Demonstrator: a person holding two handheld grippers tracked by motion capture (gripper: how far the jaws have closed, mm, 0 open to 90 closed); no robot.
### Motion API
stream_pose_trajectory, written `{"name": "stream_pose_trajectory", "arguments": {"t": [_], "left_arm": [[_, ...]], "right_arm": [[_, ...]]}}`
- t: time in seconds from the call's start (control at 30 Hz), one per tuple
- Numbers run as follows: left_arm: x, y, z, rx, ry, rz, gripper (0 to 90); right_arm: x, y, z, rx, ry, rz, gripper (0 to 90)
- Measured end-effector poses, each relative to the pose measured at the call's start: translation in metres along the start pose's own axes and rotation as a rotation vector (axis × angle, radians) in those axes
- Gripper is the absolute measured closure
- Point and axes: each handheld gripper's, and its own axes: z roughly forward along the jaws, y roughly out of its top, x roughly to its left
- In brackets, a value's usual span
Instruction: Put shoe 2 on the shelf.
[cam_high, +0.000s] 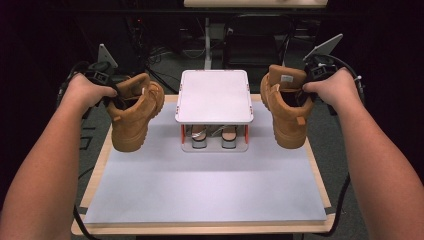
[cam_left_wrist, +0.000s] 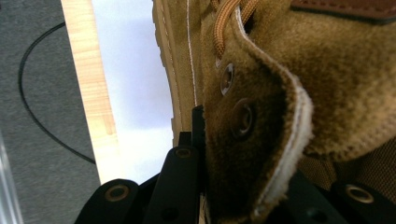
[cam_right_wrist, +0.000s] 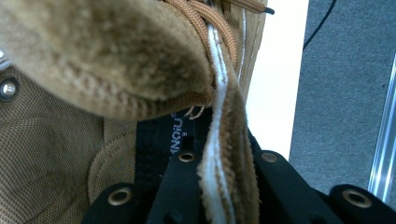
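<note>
Two tan boots hang in the air, one in each gripper, on either side of a small white shoe rack (cam_high: 214, 96) that stands at twelve o'clock on the grey surface (cam_high: 200, 185). The left boot (cam_high: 132, 112) is at about ten o'clock, sole turned outward and toe pointing down toward the surface; the right boot (cam_high: 287, 107) mirrors it at two o'clock.

The left gripper (cam_left_wrist: 201, 140) has its fingers pinched nearly closed on the collar flap of the left boot, just below the eyelets. The right gripper (cam_right_wrist: 219, 158) likewise clamps the thin edge of the right boot's collar beside the laces.

The rack's lower shelf already holds a pair of shoes (cam_high: 215, 137), so the flat top looks like the likely landing place. To do this well, I would bring each boot inward toward twelve o'clock, rotate the wrists so the soles face down, and lower them level side by side, toes pointing the same way. Both grips are on soft, floppy suede, so the boots may swing; slow movement and a flat touchdown before the grip is released should keep them from tipping off the edge.
</note>
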Motion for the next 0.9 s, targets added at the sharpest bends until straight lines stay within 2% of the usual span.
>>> {"name": "stream_pose_trajectory", "arguments": {"t": [0.13,0.3,0.47,0.7,0.9], "left_arm": [[0.0,0.006,-0.001,0.0,-0.008,-0.008,85.0],[-0.002,0.012,-0.001,0.0,-0.022,-0.034,85.0],[-0.009,0.017,0.0,0.002,-0.031,-0.034,84.9],[-0.016,0.021,-0.001,-0.004,-0.047,-0.037,84.9],[-0.02,0.025,-0.007,-0.005,-0.041,-0.039,84.8]], "right_arm": [[-0.002,0.009,-0.004,0.0,0.023,0.015,86.0],[-0.003,0.018,-0.008,-0.026,0.051,0.052,86.0],[-0.002,0.023,-0.01,-0.051,0.044,0.075,85.9],[0.001,0.026,-0.007,-0.054,0.044,0.09,86.0],[0.004,0.028,-0.009,-0.04,0.038,0.095,85.9]]}}
